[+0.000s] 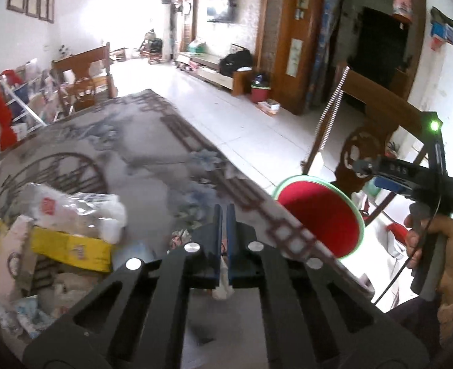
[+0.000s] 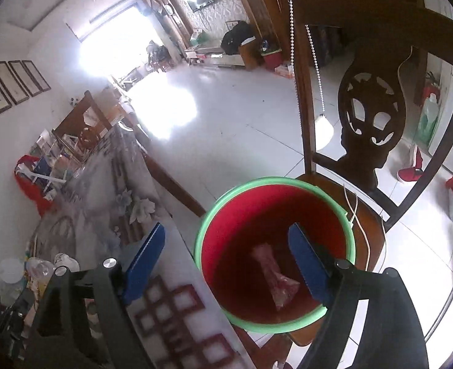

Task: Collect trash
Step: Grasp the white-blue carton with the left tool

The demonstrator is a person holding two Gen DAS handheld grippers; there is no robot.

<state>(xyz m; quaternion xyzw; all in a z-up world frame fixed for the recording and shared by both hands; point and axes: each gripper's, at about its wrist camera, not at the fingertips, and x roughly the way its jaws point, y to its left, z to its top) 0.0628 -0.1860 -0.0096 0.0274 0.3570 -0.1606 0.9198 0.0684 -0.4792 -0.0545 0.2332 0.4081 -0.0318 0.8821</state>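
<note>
A red bin with a green rim [image 2: 275, 243] stands on a wooden chair seat beside the table; it also shows in the left wrist view [image 1: 321, 215]. A pink wrapper [image 2: 277, 279] lies at its bottom. My right gripper [image 2: 226, 264] is open and empty above the bin's near rim. My left gripper [image 1: 224, 215] is shut on a small pale scrap of trash [image 1: 223, 279] that hangs between the fingers, above the table. A pile of wrappers and plastic bags [image 1: 57, 240] lies on the table to the left.
The patterned tablecloth [image 1: 152, 153] covers the table. A carved wooden chair back [image 2: 371, 129] rises behind the bin. Another chair [image 1: 85, 73] and a rack of clutter [image 1: 26, 98] stand at the table's far end. White tiled floor [image 2: 241, 117] lies beyond.
</note>
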